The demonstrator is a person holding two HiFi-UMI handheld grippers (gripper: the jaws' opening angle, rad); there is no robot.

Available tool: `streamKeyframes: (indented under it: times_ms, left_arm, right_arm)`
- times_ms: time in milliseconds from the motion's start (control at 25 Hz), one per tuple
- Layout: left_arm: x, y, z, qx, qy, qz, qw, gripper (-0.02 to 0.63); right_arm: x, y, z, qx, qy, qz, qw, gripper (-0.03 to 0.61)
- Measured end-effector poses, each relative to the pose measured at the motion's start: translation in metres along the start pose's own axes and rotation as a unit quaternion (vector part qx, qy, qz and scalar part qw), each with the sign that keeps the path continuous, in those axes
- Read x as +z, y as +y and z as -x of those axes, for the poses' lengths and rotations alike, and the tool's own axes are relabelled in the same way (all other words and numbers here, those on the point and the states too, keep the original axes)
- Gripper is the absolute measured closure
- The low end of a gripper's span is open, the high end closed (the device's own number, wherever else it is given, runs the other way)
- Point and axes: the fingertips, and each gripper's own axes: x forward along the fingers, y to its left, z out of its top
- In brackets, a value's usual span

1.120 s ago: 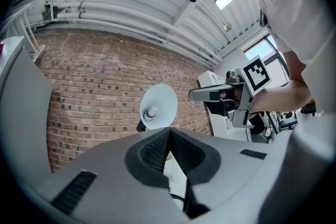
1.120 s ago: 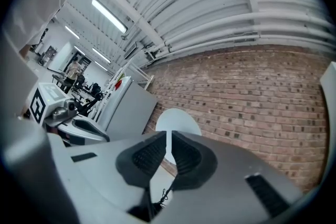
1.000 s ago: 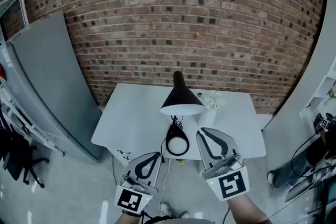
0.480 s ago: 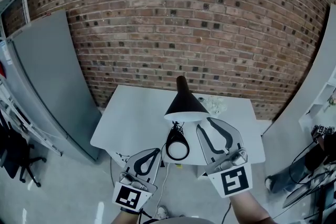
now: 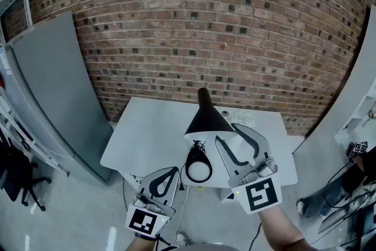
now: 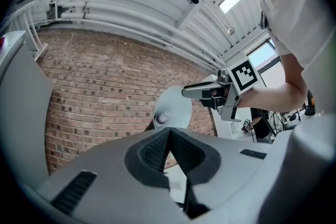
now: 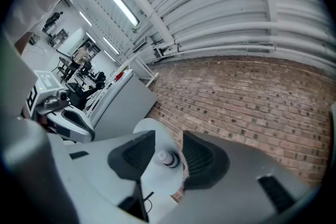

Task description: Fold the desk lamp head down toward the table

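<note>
Right claw (image 5: pixel 228 133): spread wide, up at the right, near side of the lamp head (image 5: pixel 204 116). In the right gripper view the shade's white inside and its bulb (image 7: pixel 167 158) show in the gap between the jaws.
Grip: not made yet, I'd say. Whether either pad touches the rim is hard to call from these angles.
Left claw (image 5: pixel 174 174): pressed together on nothing, low at the near edge of the table (image 5: pixel 141 132), well apart from the lamp.
Lamp head: raised over the middle of the table. It is a black cone with its open mouth facing down and toward the near side.
Step in hand: the approach, lining up for a hold on the shade.
Next move: likely close on the rim, or lay a jaw on the cone. Then press down gently so the joint folds rather than the lamp tipping.
Hidden: arm and hinge lie behind the shade. The round black ring (image 5: pixel 198 168) below is probably the base. Something pale on the table at the lamp's far right is too blurred to name.
</note>
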Motion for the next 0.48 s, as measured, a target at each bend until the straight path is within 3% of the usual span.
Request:
streamKeyframes:
  times_ms: [120,480]
  left_arm:
    - [-0.001,0.003,0.000,0.005,0.001,0.005,1.0000,0.606]
    - [-0.004,0.006,0.003,0.010,0.004,0.009,0.9999,0.606]
  right_arm:
    - [0.002,0.004,-0.006,0.015,-0.003,0.017,1.000,0.418]
    - [-0.014,0.022,0.001,0.031,0.007,0.002,0.999,0.410]
